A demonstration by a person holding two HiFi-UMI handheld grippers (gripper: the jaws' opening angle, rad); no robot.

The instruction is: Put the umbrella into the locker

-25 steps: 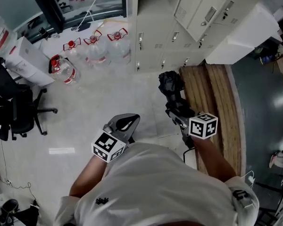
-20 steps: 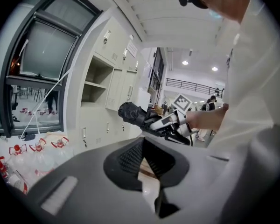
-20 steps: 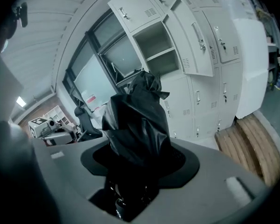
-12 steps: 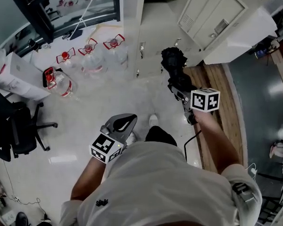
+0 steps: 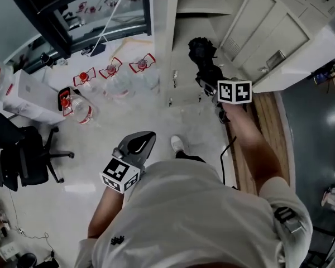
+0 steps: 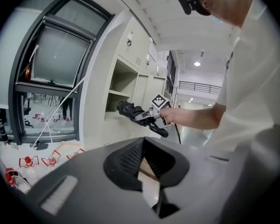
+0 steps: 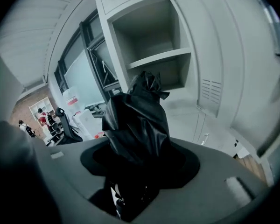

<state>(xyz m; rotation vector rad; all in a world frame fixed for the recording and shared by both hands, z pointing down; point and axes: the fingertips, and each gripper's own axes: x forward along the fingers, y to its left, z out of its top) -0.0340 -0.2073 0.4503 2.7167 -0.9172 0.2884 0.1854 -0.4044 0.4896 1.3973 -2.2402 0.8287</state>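
The black folded umbrella (image 5: 203, 53) is gripped at its lower end by my right gripper (image 5: 211, 81), which is shut on it and held out in front of the lockers. In the right gripper view the umbrella (image 7: 136, 118) stands up out of the right gripper (image 7: 133, 178) and points at the open locker (image 7: 154, 36), just under its shelf (image 7: 159, 58). The locker door (image 5: 272, 35) hangs open to the right. My left gripper (image 5: 142, 142) hangs low by the person's side, shut with nothing in it. The left gripper view shows the left gripper (image 6: 144, 148) and the umbrella (image 6: 130, 110) near the locker.
Several water bottles with red handles (image 5: 113, 72) stand on the floor to the left, under a dark-framed window (image 5: 86, 15). A black office chair (image 5: 22, 155) and white boxes (image 5: 30, 91) are at far left. A wooden bench (image 5: 268, 144) lies along the right.
The right gripper has carried the umbrella up and forward, from over the floor and bench to just in front of the open locker. The person has stepped closer. The left gripper stays shut.
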